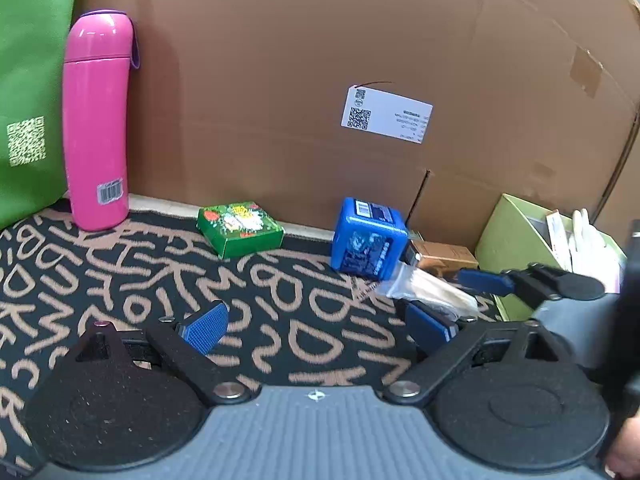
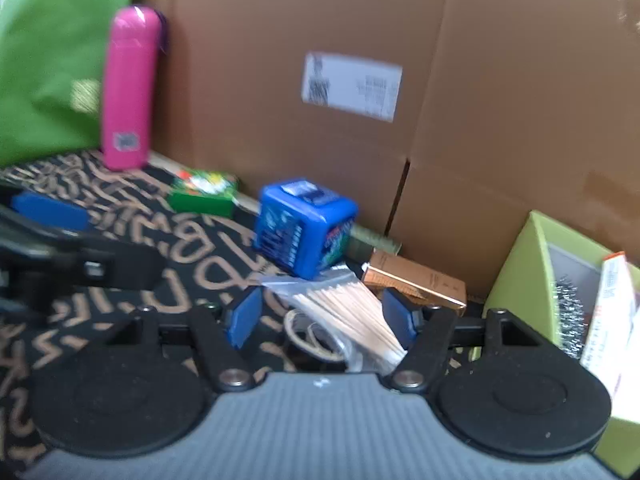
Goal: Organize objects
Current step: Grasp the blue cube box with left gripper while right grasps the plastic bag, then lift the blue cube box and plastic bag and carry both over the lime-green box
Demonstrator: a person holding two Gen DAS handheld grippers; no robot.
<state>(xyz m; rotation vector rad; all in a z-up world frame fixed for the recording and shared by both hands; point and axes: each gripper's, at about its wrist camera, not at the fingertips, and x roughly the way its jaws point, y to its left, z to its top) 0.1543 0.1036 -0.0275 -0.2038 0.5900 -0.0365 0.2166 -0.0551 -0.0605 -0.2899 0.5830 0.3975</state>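
Wooden sticks bag [image 2: 348, 316] | long axis toward blue box [image 2: 304, 226] | flat

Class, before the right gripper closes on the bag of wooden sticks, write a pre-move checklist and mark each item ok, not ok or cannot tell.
1. Right gripper open: ok.
2. Bag of sticks lies between its fingers: ok.
3. Fingers low enough to pinch the bag: cannot tell.
4. Blue cube out of the closing path: ok, it sits behind the bag.
5. Left gripper open, holding nothing, off to the side: ok.
6. Room in the green bin for the bag: cannot tell.
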